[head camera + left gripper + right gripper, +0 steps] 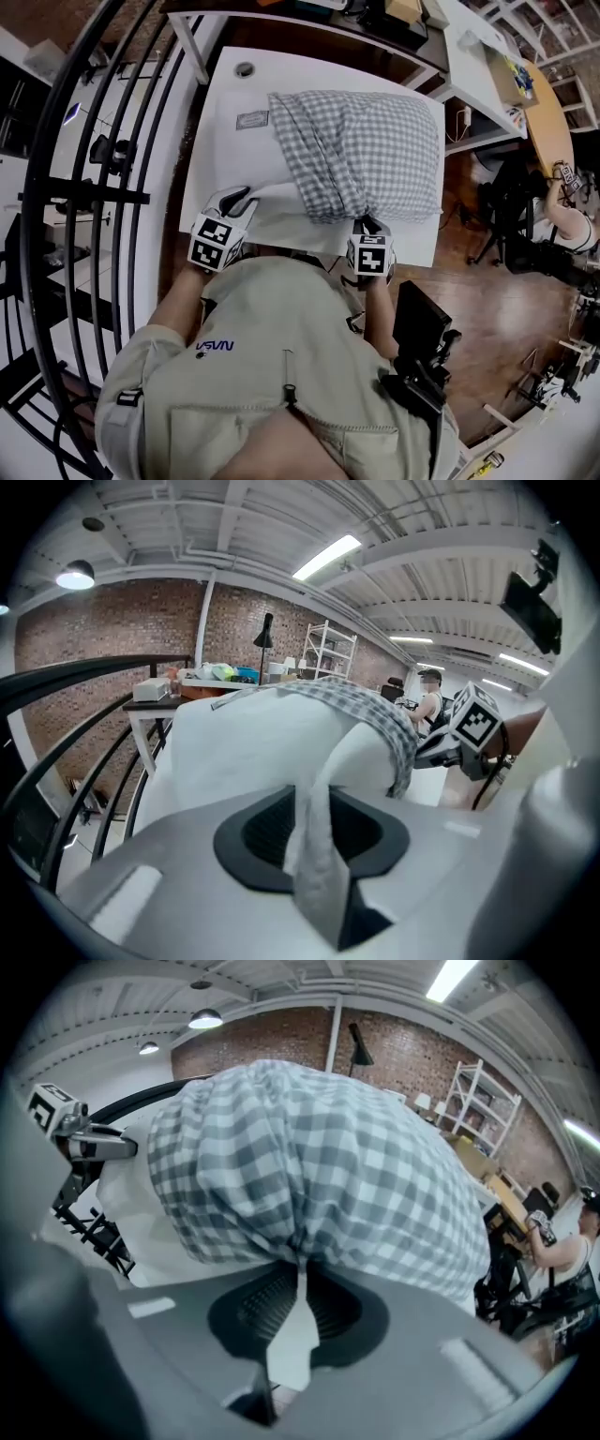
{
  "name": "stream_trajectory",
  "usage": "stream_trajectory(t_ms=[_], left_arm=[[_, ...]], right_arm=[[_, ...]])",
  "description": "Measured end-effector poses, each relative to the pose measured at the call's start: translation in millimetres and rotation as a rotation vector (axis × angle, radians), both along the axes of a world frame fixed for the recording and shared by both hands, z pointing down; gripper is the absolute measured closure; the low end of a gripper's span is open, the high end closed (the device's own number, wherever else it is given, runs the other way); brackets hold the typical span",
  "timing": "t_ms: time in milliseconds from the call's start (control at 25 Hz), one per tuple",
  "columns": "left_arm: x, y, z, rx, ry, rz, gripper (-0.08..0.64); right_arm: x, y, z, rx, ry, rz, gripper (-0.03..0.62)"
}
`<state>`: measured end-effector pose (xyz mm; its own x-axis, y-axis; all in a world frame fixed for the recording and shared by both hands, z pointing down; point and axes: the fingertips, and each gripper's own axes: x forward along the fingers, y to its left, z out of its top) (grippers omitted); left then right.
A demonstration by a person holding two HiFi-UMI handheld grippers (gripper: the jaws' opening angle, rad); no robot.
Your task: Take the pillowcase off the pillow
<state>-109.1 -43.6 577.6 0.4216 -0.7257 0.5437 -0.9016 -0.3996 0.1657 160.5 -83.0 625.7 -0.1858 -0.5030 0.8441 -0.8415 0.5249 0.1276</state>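
Grey-and-white checked pillowcase sits bunched over the white pillow at centre frame on the white tabletop, its gathered end at the near edge. Bare pillow shows lower left. Left tongs stand slightly parted around a fold of pillow cloth. Right tongs are clenched on the pillowcase's gathered end. Free tabletop lies frame left, bounded by a black railing.
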Motion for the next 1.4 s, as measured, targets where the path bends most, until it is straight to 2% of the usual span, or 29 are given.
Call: stream_trajectory(t_ms=[80,160,200,320,480,680,760,840,960,1000,1080,1160,1280,1400], left_arm=[[-2.0,9.3,-18.8,0.036,-0.011,0.031,0.407],[-6.5,16.0,-40.1,0.081,-0.020,0.045,0.371],[-9.1,16.3,-51.2,0.107,-0.018,0.040,0.370],[-20.9,7.5,-83.3,0.185,0.023,-0.002,0.433],[-39.1,-23.9,-100.1,0.229,-0.011,-0.027,0.420],[-46.9,-97.0,-102.5,0.272,-0.083,-0.050,0.350],[-45.0,-119.8,-95.3,0.260,-0.101,-0.039,0.337],[-41.5,-135.9,-77.9,0.202,-0.111,-0.022,0.316],[-40.5,-156.4,-44.9,0.110,-0.114,-0.016,0.261],[-41.7,-161.2,-34.2,0.081,-0.109,-0.021,0.214],[-41.8,-164.5,-18.6,0.044,-0.089,-0.029,0.195],[-35.7,-158.3,-12.1,0.034,-0.069,-0.024,0.211],[-20.8,-148.7,-5.8,0.058,-0.076,0.003,0.315],[-8.8,-138.1,-8.0,0.080,-0.128,0.033,0.429]], right_arm=[[-1.5,8.1,-8.2,-0.033,0.006,-0.051,0.521],[-4.6,15.1,-23.3,-0.041,0.009,-0.106,0.512],[-6.7,17.4,-33.2,-0.040,0.000,-0.129,0.512],[-19.0,13.6,-69.3,-0.007,-0.074,-0.186,0.514],[-52.7,-17.4,-120.6,0.125,-0.189,-0.223,0.514],[-107.9,-75.7,-166.8,0.318,-0.263,-0.277,0.514],[-127.2,-90.5,-174.9,0.365,-0.286,-0.287,0.514],[-145.5,-102.3,-176.4,0.382,-0.298,-0.300,0.514],[-175.2,-118.0,-175.4,0.379,-0.302,-0.336,0.514],[-185.8,-123.4,-174.6,0.376,-0.297,-0.353,0.514],[-206.8,-133.3,-170.7,0.365,-0.278,-0.392,0.478],[-224.9,-140.3,-161.5,0.337,-0.257,-0.429,0.448],[-237.8,-152.9,-138.9,0.289,-0.189,-0.449,0.434],[-240.4,-166.6,-110.7,0.243,-0.072,-0.456,0.430]])
